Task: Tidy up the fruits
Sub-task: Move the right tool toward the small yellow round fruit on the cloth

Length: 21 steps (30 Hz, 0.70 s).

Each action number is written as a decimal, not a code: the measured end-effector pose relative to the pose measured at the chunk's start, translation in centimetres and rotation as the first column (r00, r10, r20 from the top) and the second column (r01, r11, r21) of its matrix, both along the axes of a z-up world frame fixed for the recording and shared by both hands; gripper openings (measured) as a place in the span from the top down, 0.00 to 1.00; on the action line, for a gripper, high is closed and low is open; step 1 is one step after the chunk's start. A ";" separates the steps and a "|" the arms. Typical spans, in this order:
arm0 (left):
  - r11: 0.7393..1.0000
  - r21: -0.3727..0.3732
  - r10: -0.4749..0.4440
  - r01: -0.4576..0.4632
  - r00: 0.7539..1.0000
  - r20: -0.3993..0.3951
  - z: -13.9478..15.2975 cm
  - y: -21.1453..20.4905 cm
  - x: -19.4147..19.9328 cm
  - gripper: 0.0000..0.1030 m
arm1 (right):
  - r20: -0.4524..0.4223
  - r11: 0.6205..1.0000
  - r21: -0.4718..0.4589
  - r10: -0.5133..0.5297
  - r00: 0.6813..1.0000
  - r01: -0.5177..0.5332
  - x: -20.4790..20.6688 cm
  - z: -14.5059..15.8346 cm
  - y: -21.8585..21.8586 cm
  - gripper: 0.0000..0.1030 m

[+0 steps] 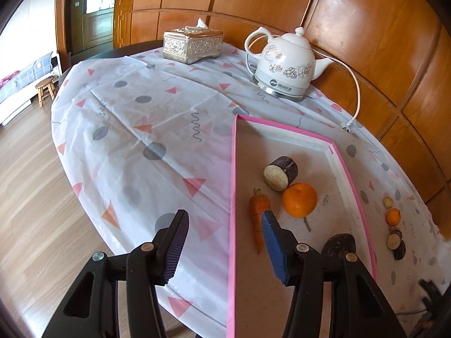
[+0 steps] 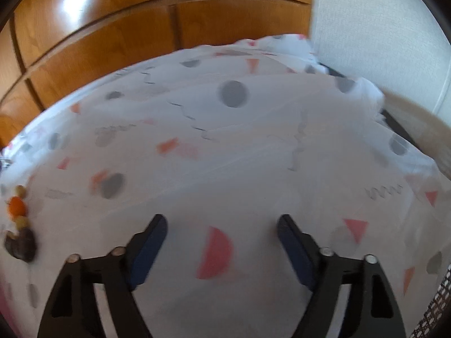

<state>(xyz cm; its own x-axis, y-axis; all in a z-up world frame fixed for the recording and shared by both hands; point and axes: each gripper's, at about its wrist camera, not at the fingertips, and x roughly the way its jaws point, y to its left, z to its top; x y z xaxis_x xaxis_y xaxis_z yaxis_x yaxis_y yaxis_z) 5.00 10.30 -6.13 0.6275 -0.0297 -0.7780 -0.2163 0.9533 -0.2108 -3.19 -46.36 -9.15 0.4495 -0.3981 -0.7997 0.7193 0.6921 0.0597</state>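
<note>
In the left wrist view, the left tongs [image 1: 224, 215] are standing spread with nothing between the pads, hanging over the pink rim of the tray [image 1: 232, 186] at lower centre; one blue pad is lying just in front of the carrot [image 1: 258, 211]. Right of the carrot, inside the tray, an orange [image 1: 300, 199] is sitting against a cut eggplant piece [image 1: 281, 173], and a dark rounded piece [image 1: 338, 244] is showing behind the tongs. At upper centre a tissue box [image 1: 193, 45] and a white kettle [image 1: 287, 64] are standing on the worktop [image 1: 135, 129]. At the right edge, outside the tray, a small orange [image 1: 393, 217] is lying in a row with other small pieces. In the blurred right wrist view, the same row of fruit [image 2: 18, 219] is showing at the far left, while the right tongs [image 2: 221, 222] are standing spread and empty over the patterned cloth [image 2: 253, 152] at lower centre.
</note>
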 end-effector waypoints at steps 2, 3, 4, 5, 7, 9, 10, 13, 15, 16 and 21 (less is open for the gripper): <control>1.000 -0.002 0.005 -0.005 1.000 -0.001 -0.1 0.1 0.0 0.48 | 0.023 0.999 0.015 0.045 0.999 -0.045 1.2 0.8 0.7 0.24; 1.000 -0.003 0.006 -0.006 1.000 -0.002 -0.2 0.1 0.0 0.48 | 0.037 0.995 0.026 0.092 0.995 -0.093 2.3 1.3 1.3 0.24; 1.000 -0.004 0.008 -0.008 1.000 -0.002 -0.2 0.2 0.0 0.48 | 0.048 0.990 0.035 0.133 0.990 -0.135 3.2 1.7 2.0 0.28; 1.000 -0.005 0.011 -0.011 1.000 -0.002 -0.3 0.2 0.0 0.48 | 0.057 0.984 0.046 0.171 0.984 -0.174 4.0 2.0 2.7 0.30; 1.000 -0.005 0.018 -0.018 1.000 -0.004 -0.4 0.3 0.0 0.48 | 0.078 0.961 0.074 0.261 0.962 -0.266 6.3 2.6 4.3 0.30; 1.000 -0.010 0.026 -0.026 1.000 -0.012 -0.7 0.6 0.1 0.47 | 0.093 0.933 0.089 0.341 0.935 -0.349 8.6 3.2 6.1 0.32; 0.999 -0.012 0.034 -0.034 0.999 -0.015 -0.8 0.8 0.1 0.47 | 0.098 0.920 0.098 0.370 0.924 -0.379 9.6 3.4 6.8 0.35; 0.998 -0.019 0.053 -0.053 0.998 -0.016 -0.8 1.3 -0.1 0.47 | 0.121 0.877 0.136 0.446 0.887 -0.460 12.7 3.8 9.0 0.37; 0.998 -0.021 0.058 -0.058 0.998 -0.019 -0.9 1.5 -0.1 0.46 | 0.122 0.854 0.141 0.487 0.865 -0.500 14.8 4.1 10.8 0.36; 0.998 -0.022 0.060 -0.060 0.998 -0.022 -1.0 1.6 -0.1 0.46 | 0.118 0.846 0.140 0.502 0.857 -0.515 15.7 4.2 11.3 0.37; 0.996 -0.039 0.083 -0.084 0.996 -0.033 -1.3 2.4 -0.4 0.46 | 0.053 0.802 0.130 0.581 0.812 -0.583 20.4 3.6 14.9 0.39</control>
